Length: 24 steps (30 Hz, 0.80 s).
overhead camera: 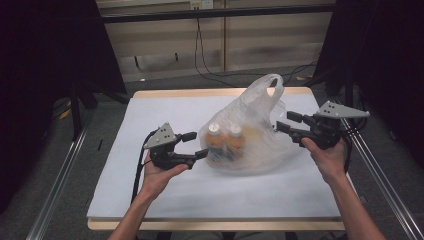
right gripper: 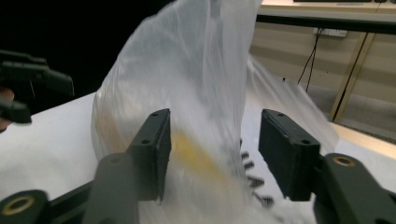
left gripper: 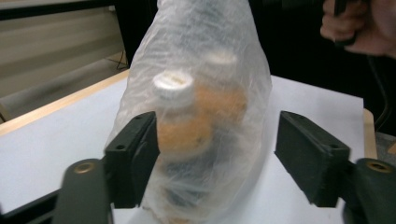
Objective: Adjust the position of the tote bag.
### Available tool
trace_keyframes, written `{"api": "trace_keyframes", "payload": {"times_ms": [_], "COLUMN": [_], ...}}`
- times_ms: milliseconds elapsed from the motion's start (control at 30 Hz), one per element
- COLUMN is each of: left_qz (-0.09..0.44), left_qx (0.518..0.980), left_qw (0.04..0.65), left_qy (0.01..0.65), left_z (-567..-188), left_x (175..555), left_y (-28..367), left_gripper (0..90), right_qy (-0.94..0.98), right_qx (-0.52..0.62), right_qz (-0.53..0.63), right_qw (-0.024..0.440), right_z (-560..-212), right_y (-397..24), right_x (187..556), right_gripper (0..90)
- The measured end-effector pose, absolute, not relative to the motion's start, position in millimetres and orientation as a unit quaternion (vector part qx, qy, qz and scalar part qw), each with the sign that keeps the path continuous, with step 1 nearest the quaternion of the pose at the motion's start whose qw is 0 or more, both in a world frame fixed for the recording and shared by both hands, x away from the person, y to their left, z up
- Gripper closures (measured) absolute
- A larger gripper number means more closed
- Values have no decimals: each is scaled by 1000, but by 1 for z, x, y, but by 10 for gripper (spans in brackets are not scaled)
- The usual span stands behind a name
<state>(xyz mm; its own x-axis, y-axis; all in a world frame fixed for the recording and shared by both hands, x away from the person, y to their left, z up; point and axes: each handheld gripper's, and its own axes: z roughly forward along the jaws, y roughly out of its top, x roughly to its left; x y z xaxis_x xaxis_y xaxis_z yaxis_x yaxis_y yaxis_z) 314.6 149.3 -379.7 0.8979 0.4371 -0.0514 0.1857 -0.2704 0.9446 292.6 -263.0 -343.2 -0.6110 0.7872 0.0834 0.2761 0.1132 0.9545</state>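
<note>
Both grippers I'm steering stand open: left gripper (overhead camera: 194, 145) has one pad against the plastic bag (overhead camera: 250, 135), the other clear; right gripper (overhead camera: 285, 122) straddles the bag's loose film without pinching it. I see two white-capped bottles (overhead camera: 225, 142) upright inside the bag, which sits mid-table (overhead camera: 165, 200), toward the right edge.
</note>
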Motion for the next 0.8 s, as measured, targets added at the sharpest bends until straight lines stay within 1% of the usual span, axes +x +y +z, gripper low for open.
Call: {"api": "trace_keyframes", "payload": {"times_ms": [33,67,100,200,267,333,500,567,667,700,733,767,800], "left_qz": [111,112,112,117,120,120,123,121,126,130,126,125,125], "left_qx": [789,789,788,789,790,791,790,789,785,787,783,782,778], "left_qw": [571,570,570,567,565,564,564,566,570,565,572,572,577], "left_qy": [200,201,203,205,205,206,205,206,207,213,210,214,215], "left_z": [-381,-381,-381,-382,-382,-382,-383,-383,-382,-381,-382,-381,-381], "left_x": [316,316,317,317,318,318,317,317,318,317,318,318,318], "left_y": [150,151,151,152,152,153,154,155,157,158,158,159,159], "left_gripper": [280,259,259,222,215,207,212,212,207,206,206,206,206], "right_qy": [708,709,709,709,709,704,708,703,701,704,704,705,710], "right_qx": [376,373,373,368,367,365,364,367,363,360,360,355,339], "right_qz": [550,552,552,553,553,559,556,563,569,566,566,568,574], "right_qw": [234,234,234,236,239,242,240,235,229,234,234,232,227], "right_z": [-340,-333,-333,-320,-318,-311,-307,-307,-304,-301,-301,-299,-293], "right_y": [-262,-259,-259,-255,-255,-252,-248,-249,-247,-242,-242,-240,-234], "right_x": [295,302,302,316,317,322,328,333,336,336,336,336,334], "right_gripper": [403,397,397,390,399,436,453,503,638,763,763,793,846]}}
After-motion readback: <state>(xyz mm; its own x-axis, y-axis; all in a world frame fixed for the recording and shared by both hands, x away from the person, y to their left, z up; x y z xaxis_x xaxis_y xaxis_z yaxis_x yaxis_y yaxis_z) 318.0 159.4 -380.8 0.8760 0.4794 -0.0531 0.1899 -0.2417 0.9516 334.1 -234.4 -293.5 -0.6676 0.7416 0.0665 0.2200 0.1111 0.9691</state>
